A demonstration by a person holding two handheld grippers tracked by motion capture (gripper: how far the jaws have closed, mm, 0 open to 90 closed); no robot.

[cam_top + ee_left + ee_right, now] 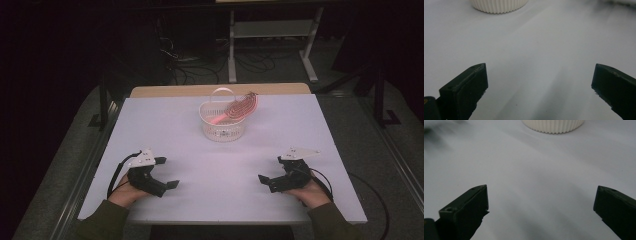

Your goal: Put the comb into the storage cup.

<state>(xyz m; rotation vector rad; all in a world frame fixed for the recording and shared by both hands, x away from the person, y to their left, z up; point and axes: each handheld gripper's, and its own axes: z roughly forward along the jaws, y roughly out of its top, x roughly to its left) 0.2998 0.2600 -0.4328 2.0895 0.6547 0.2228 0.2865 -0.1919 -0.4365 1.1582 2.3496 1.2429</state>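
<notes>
A white ribbed basket with a hoop handle stands at the middle back of the white table. A pink-red fan-shaped brush or paddle leans in it, sticking out over its right rim. My left gripper rests near the front left, held in a hand, jaws wide apart with nothing between them. My right gripper rests near the front right, also open and empty. The basket's base appears at the top of the left gripper view, and the basket's base tops the right gripper view.
Bare white tabletop lies between the grippers and the basket. Behind the table a wooden edge shows, then a dark floor with cables and a metal-framed stand. Cables trail from both grippers.
</notes>
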